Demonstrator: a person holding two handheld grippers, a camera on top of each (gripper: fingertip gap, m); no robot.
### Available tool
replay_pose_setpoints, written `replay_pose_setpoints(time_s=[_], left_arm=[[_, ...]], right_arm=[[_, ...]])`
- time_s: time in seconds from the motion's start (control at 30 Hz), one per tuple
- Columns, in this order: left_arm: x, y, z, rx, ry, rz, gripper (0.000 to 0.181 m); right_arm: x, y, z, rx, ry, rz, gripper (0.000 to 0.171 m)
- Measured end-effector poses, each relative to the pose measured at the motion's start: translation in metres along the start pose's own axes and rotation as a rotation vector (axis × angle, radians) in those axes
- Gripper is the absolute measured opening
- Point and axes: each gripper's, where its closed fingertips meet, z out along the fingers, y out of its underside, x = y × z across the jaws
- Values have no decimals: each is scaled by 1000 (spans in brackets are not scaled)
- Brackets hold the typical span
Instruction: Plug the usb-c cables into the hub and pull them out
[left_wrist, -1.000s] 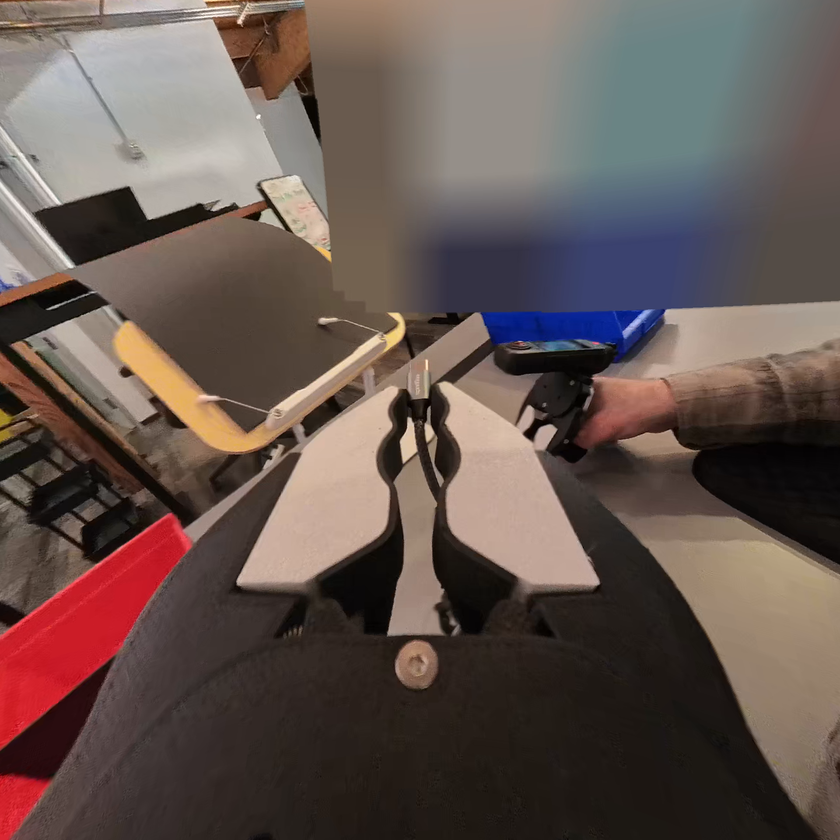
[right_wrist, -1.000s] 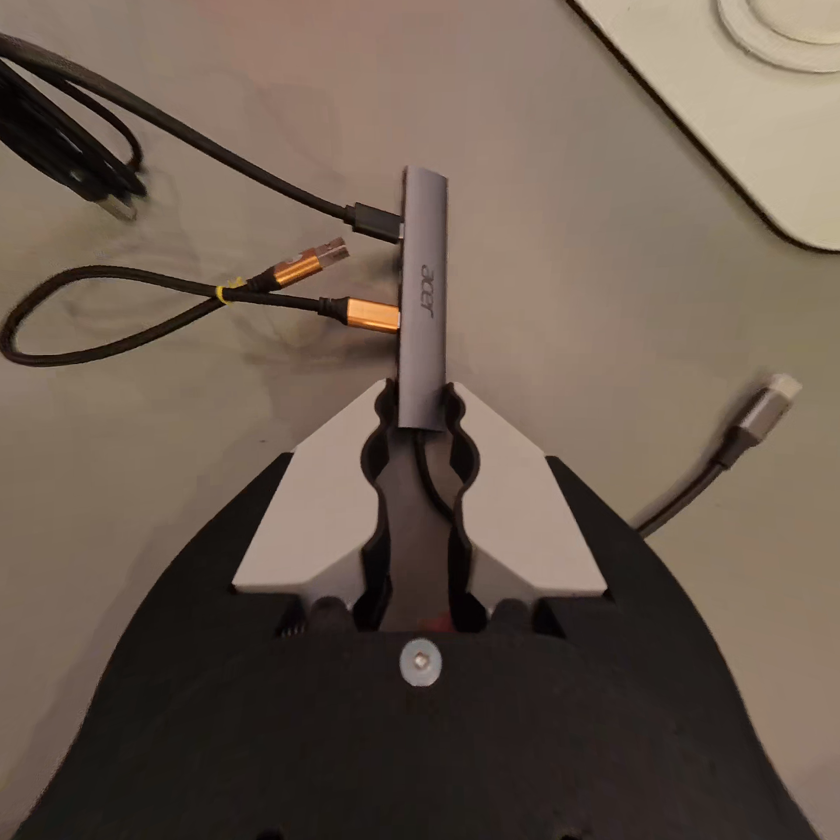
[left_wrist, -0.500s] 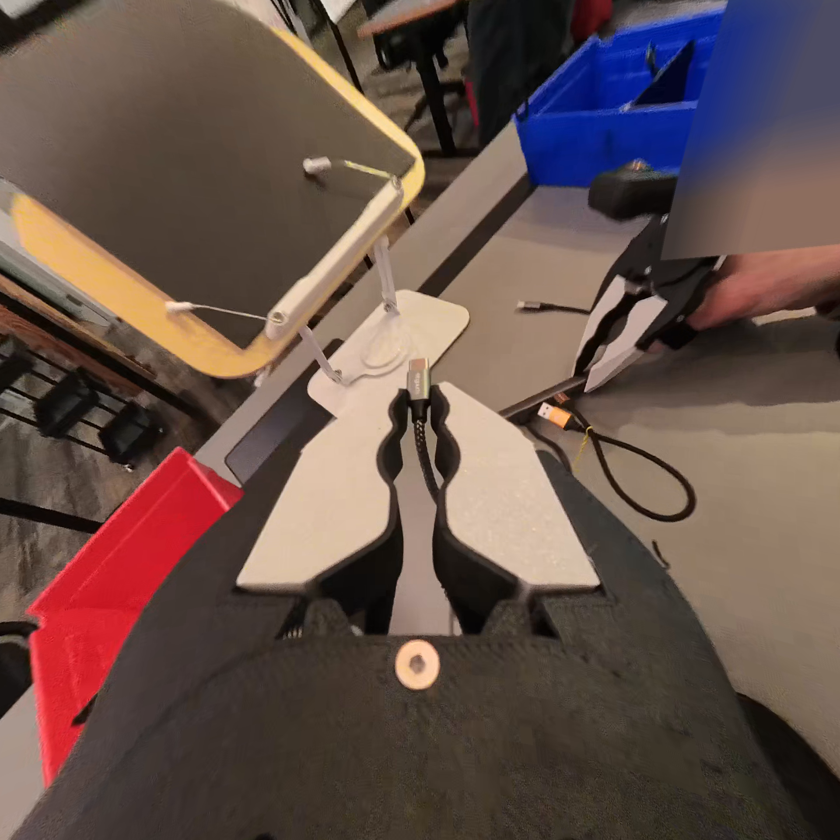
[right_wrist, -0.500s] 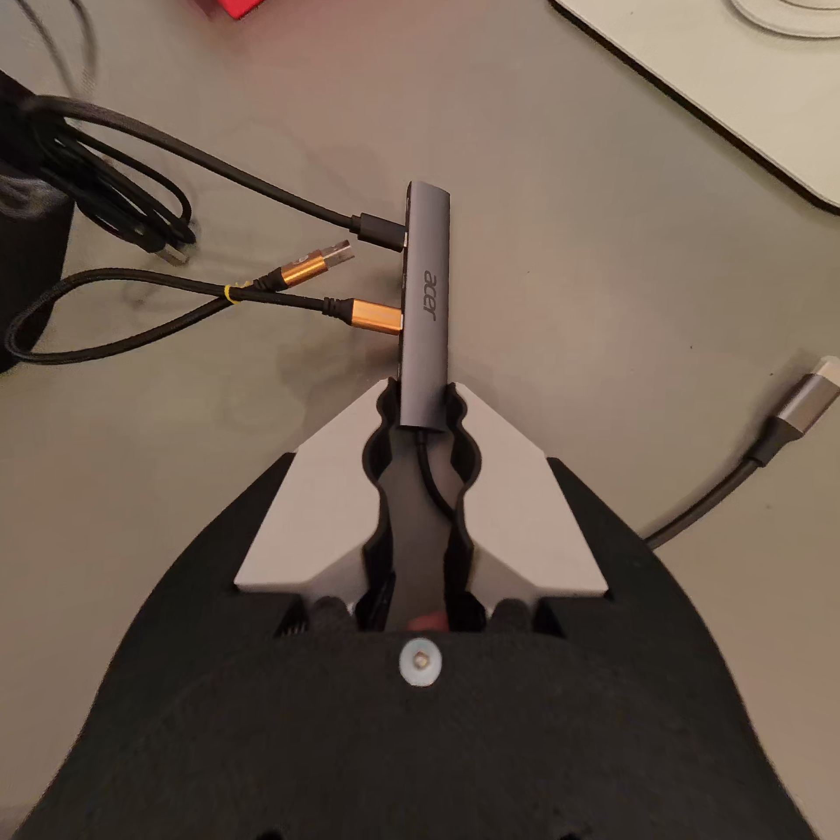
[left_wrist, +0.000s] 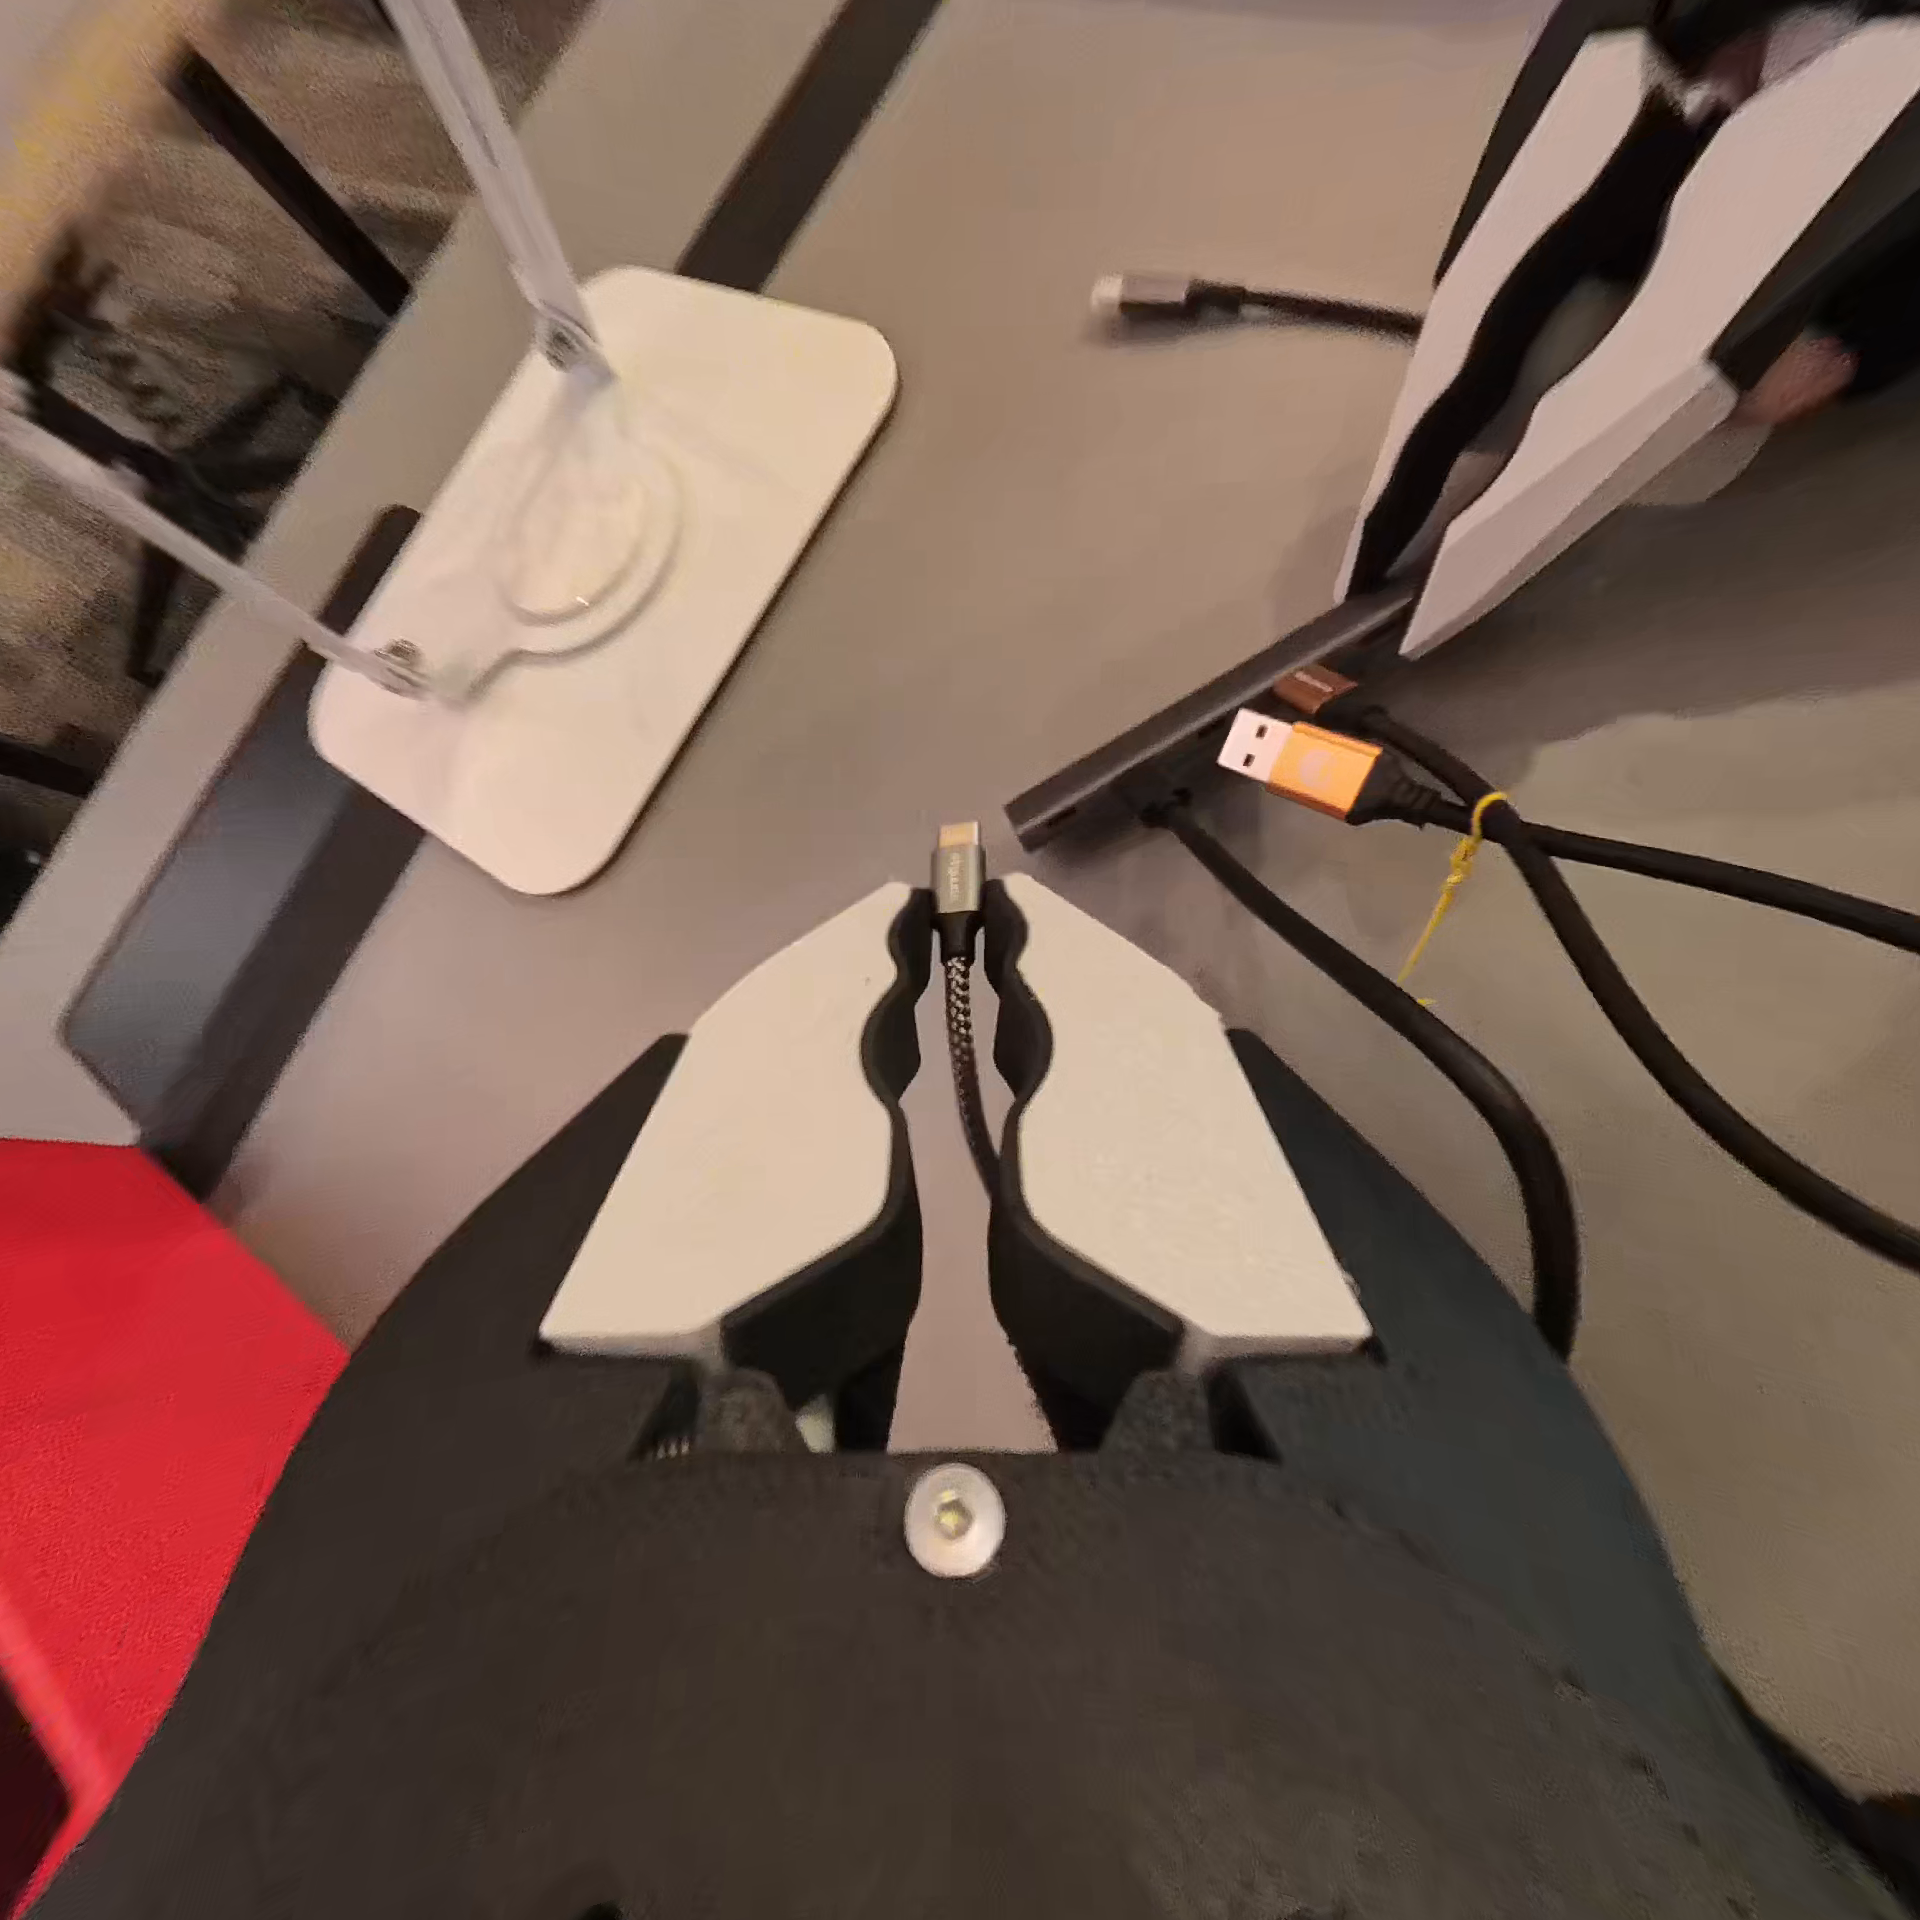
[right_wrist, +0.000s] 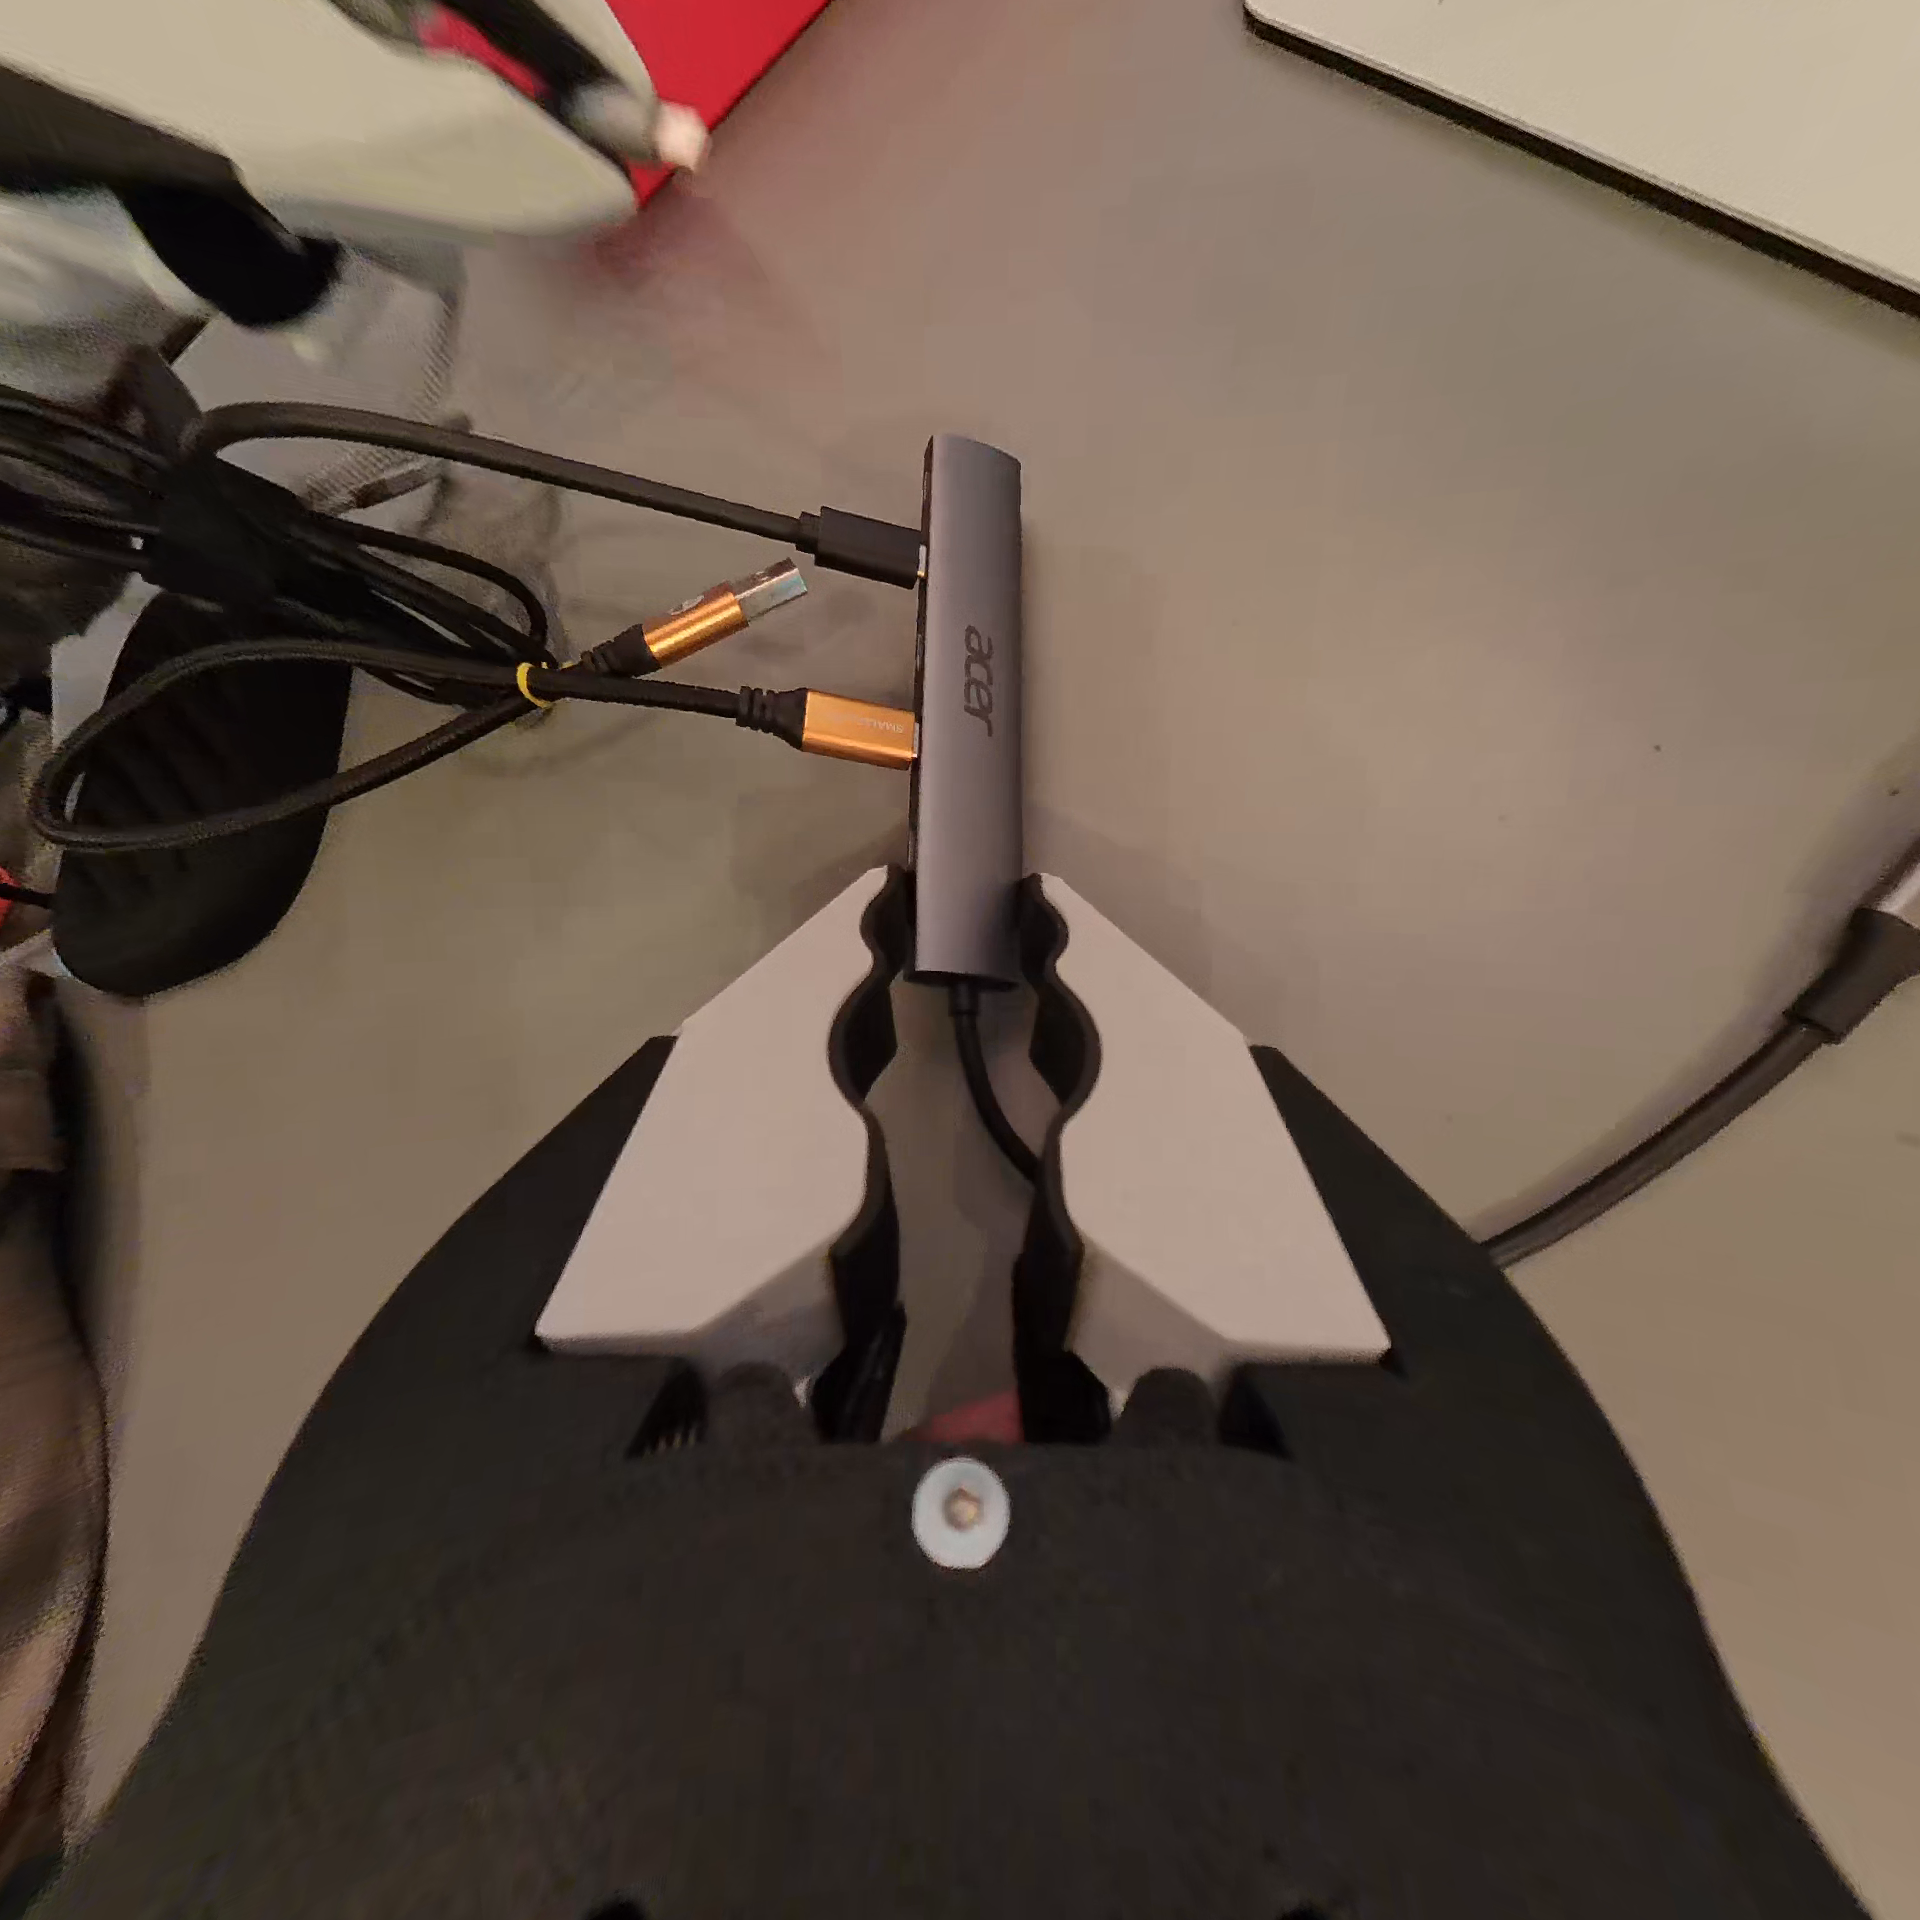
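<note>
A: What are your left fingers (left_wrist: 958, 891) doing?

B: They are clamped narrow on a braided usb-c cable (left_wrist: 966, 1023) just behind its grey plug (left_wrist: 956, 871), with the metal tip sticking out past the fingertips. The tip sits just short of the near end of the hub (left_wrist: 1195, 727), not touching it.

A: And your right gripper (right_wrist: 961, 902)?

B: Your right fingers are closed on the tail end of the grey hub (right_wrist: 968, 717), which lies on the grey surface (right_wrist: 1351, 623) and points away from you. The hub's own black lead (right_wrist: 992, 1091) runs back between the fingers.

A: What is plugged in?

B: On the hub's left side, a black plug (right_wrist: 868, 545) sits in a far port and an orange plug (right_wrist: 857, 727) in a nearer one. A second orange connector (right_wrist: 727, 615), a wider flat one, lies loose between them, not inserted.

A: Anything else nearby?

B: A white stand base (left_wrist: 613, 561) sits far left on the surface, a red bin (left_wrist: 135, 1403) at the near left, and a loose grey-tipped cable (left_wrist: 1153, 296) lies well beyond the hub.
</note>
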Motion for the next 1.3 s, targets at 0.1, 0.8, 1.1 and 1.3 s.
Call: replay_pose_setpoints(time_s=[0.1, 0.8, 1.1, 1.3], left_arm=[[11, 10, 21, -18, 12, -8, 10], [12, 14, 41, -27, -27, -103, 10], [8, 13, 43, -32, -48, -120, 9], [4, 16, 45, -61, -51, -127, 8]], right_arm=[[-1, -1, -1, 12, -15, 33, 18], [-7, -17, -2, 69, 124, -94, 18], [-10, -25, -4, 78, 232, -209, 18], [-11, -30, -3, 50, 337, -342, 18]])
